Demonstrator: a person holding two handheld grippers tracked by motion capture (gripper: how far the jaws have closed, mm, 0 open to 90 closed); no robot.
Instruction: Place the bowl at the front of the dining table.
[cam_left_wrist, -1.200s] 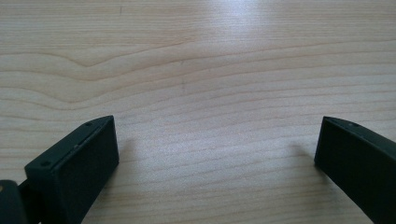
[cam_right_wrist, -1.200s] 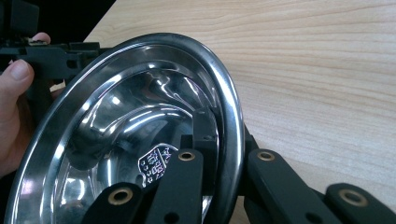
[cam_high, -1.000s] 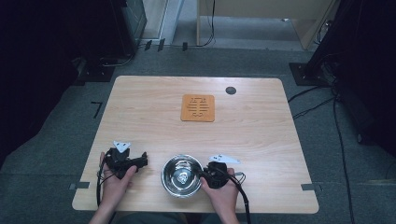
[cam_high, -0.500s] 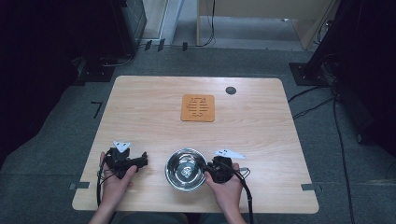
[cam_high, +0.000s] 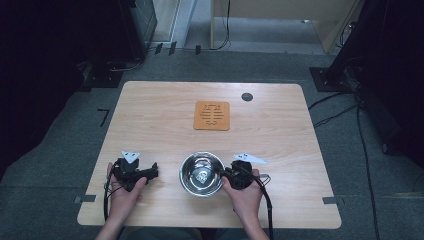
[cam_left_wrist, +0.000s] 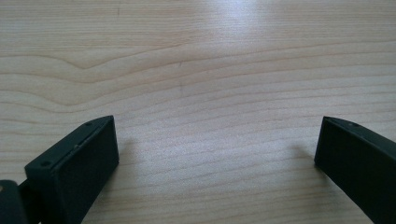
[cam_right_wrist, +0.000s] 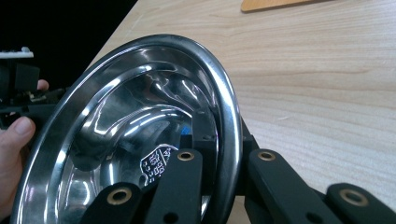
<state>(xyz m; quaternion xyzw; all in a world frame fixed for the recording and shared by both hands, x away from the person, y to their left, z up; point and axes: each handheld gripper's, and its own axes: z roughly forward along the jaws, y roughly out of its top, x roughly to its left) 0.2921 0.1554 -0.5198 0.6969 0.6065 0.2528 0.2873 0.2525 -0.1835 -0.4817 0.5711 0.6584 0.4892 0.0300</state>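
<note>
Pale wood table (cam_high: 280, 150), dark floor around it. At the near left your left gripper (cam_high: 136, 172) rests with its jaws wide apart over bare wood; keep it out of the way. The steel bowl (cam_high: 201, 173) sits near the middle of the near edge, and your right gripper (cam_high: 227, 174) is clamped on its right rim, one jaw inside, one outside. Lift it level and slowly; the brown mat (cam_high: 212, 115) beyond looks a likely landing spot.

Shiny steel bowl (cam_high: 201, 173), near table edge (cam_high: 210, 224)
</note>
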